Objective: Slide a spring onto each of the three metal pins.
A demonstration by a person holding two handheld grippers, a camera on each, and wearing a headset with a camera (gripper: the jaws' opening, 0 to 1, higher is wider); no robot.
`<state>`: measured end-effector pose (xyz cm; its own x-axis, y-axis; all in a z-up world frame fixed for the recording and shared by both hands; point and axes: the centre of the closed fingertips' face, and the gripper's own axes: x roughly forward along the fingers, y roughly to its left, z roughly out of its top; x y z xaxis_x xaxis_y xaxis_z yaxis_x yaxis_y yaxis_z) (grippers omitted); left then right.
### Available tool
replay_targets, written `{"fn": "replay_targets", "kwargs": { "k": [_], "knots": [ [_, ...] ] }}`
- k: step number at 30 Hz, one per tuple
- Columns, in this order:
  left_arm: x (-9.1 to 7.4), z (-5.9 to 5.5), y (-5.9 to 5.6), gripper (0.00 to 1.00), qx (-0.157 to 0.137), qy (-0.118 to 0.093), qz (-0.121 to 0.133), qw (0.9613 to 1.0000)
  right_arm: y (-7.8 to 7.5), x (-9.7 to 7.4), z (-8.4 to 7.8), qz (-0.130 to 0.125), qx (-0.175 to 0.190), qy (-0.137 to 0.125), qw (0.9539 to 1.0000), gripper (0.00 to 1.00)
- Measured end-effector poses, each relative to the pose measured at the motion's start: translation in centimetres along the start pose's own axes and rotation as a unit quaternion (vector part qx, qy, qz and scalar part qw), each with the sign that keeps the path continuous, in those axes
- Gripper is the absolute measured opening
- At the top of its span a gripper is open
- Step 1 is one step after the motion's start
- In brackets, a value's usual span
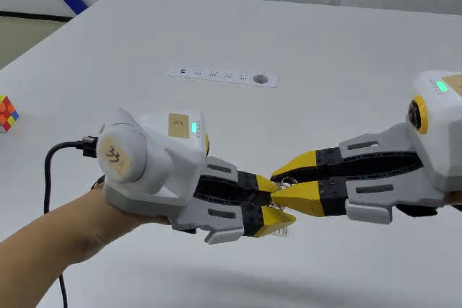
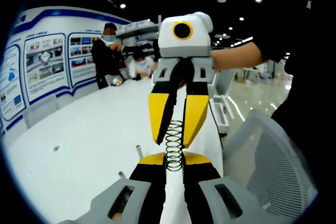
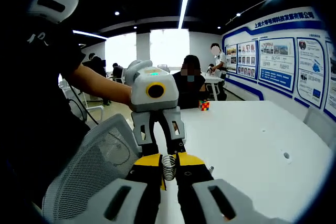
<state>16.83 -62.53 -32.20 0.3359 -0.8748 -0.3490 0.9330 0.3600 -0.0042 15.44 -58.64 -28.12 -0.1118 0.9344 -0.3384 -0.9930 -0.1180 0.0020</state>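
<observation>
— Gripping anything, the right gripper (image 1: 276, 184)?
— Yes. Its jaws are clamped on the spring (image 2: 174, 145), which stands at the middle of the left gripper view and shows end-on at lower centre of the right gripper view.
— And the left gripper (image 1: 281, 201)?
— It sits at the lower left of the head view, a hand (image 1: 123, 210) around it, tips meeting the other pair just below the frame's centre, above the counter (image 1: 325, 70). Its jaws sit close together at the spring's lower end; whether they pinch it I cannot tell.
— Anything else?
— A power strip (image 1: 224, 75) at upper centre, a colour cube (image 1: 7, 113) at the left edge.
</observation>
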Motion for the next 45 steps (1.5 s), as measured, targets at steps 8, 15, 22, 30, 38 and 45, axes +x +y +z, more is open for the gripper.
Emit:
{"fn": "replay_targets", "kwargs": {
  "k": [8,15,22,30,38,45],
  "knots": [
    [-0.1,-0.1,0.7,0.13,-0.013,-0.018,0.008,0.9997,-0.9,-0.1,0.2,-0.010,0.000,0.013,0.9999,0.11],
    [-1.0,-1.2,1.4,0.31,-0.017,-0.002,0.024,0.9996,-2.5,-1.1,1.6,-0.035,-0.003,-0.003,0.9994,0.11],
    [-2.6,-1.4,2.9,0.53,-0.026,-0.004,0.058,0.9980,-6.0,-3.2,1.6,-0.106,0.009,-0.010,0.9942,0.11],
    [-4.6,-0.9,4.7,0.74,-0.042,-0.022,0.094,0.9945,-9.9,-6.0,-1.3,-0.187,0.048,0.015,0.9811,0.11],
    [-6.4,-1.9,6.3,0.83,-0.047,-0.013,0.131,0.9901,-12.4,-7.2,-6.7,-0.235,0.107,0.060,0.9642,0.11],
    [-7.1,-3.3,7.0,0.94,-0.058,0.005,0.152,0.9867,-13.2,-7.2,-10.4,-0.243,0.122,0.095,0.9576,0.11]
  ]
}}
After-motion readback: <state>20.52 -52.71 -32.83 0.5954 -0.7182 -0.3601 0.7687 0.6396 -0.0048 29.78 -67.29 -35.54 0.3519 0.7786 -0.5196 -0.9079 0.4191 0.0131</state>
